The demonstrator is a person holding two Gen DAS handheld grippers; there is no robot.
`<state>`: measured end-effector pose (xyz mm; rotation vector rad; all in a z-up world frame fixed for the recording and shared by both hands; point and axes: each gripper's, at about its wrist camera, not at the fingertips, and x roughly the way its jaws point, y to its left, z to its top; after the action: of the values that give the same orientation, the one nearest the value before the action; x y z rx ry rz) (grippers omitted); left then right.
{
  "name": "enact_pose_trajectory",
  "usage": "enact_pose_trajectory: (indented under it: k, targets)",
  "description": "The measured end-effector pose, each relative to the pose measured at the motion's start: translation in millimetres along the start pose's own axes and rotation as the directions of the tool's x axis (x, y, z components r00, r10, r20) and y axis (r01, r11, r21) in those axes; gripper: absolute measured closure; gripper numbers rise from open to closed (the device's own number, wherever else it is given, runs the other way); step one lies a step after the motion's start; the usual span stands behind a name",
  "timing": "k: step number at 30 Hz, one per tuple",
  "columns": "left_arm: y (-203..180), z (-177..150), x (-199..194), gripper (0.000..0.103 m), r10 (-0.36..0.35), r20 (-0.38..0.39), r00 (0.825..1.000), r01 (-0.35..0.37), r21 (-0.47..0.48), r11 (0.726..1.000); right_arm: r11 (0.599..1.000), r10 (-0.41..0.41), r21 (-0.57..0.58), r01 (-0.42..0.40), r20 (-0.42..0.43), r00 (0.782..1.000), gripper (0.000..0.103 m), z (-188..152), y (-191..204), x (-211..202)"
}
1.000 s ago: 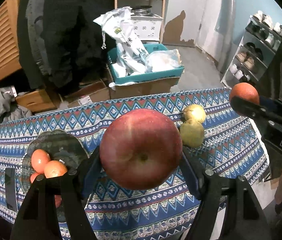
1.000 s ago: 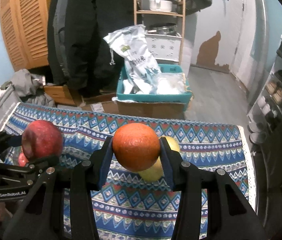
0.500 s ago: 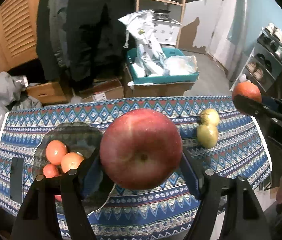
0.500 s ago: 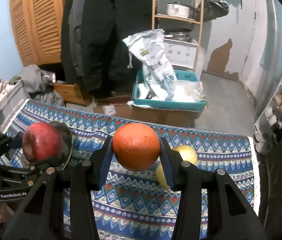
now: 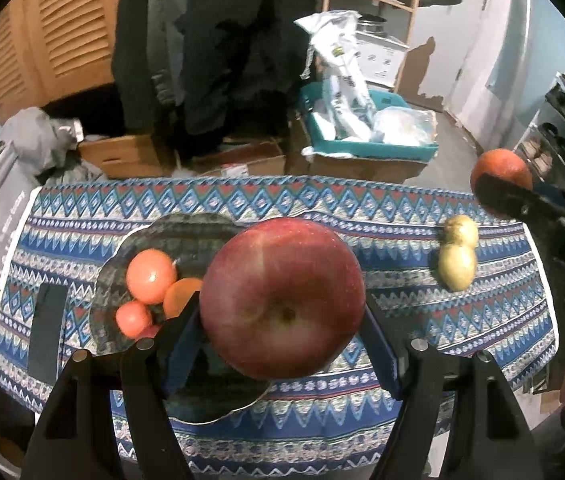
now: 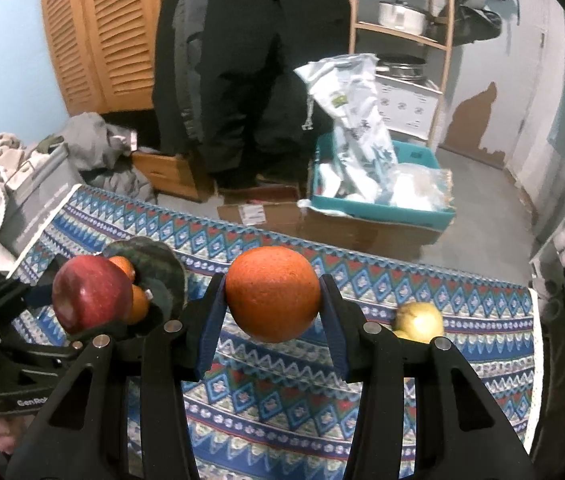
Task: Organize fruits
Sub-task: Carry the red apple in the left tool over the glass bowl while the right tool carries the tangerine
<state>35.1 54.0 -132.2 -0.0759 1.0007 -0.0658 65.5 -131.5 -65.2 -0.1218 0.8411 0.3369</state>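
Observation:
My left gripper (image 5: 282,320) is shut on a big red apple (image 5: 282,298), held in the air just right of a dark glass plate (image 5: 190,228). The plate holds several small orange-red fruits (image 5: 150,276). My right gripper (image 6: 272,312) is shut on an orange (image 6: 273,294) above the patterned tablecloth (image 6: 282,396). In the right wrist view the apple (image 6: 90,294) hangs at the left, over the plate (image 6: 162,270). In the left wrist view the orange (image 5: 500,172) shows at the far right. Two yellow-green pears (image 5: 457,256) lie on the cloth's right side.
A dark flat rectangle (image 5: 46,332) lies on the cloth left of the plate. Behind the table stand cardboard boxes (image 5: 242,160), a teal bin with white bags (image 5: 370,136), hanging dark coats, a wooden shelf, and a pile of grey clothes (image 5: 22,152).
Both grippers have carried their fruits leftward across the table. The plate now sits nearer the apple, and the pears have slid toward the right of both views.

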Motion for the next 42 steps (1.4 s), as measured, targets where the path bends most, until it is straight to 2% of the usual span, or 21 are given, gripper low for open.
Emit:
enact_pose_trajectory:
  k: [13, 20, 26, 32, 42]
  targets:
    - [41.7, -23.7, 33.2, 0.028, 0.047, -0.098, 0.994, -0.053, -0.06, 0.997, 0.997, 0.074, -0.033, -0.076, -0.062, 0.995, 0.058, 6.7, 43.8, 44.1]
    - [58.5, -38.1, 53.6, 0.028, 0.049, -0.164, 0.985, -0.065, -0.089, 0.994, 0.992, 0.103, -0.059, -0.111, -0.129, 0.986, 0.058, -1.9, 67.3, 77.2]
    - [60.2, -45.8, 63.6, 0.028, 0.052, -0.19, 0.98, -0.068, -0.082, 0.994, 0.987, 0.148, -0.038, -0.157, -0.173, 0.974, 0.058, -8.8, 76.6, 97.0]
    - [63.5, -50.3, 75.5, 0.028, 0.029, -0.242, 0.97, -0.054, -0.099, 0.994, 0.985, 0.15, -0.058, -0.164, -0.197, 0.969, 0.058, -14.5, 85.8, 104.0]
    - [58.1, -52.3, 77.5, 0.027, 0.028, -0.256, 0.966, -0.048, -0.073, 0.996, 0.984, 0.151, -0.066, -0.168, -0.213, 0.965, 0.058, -16.8, 89.7, 108.4]
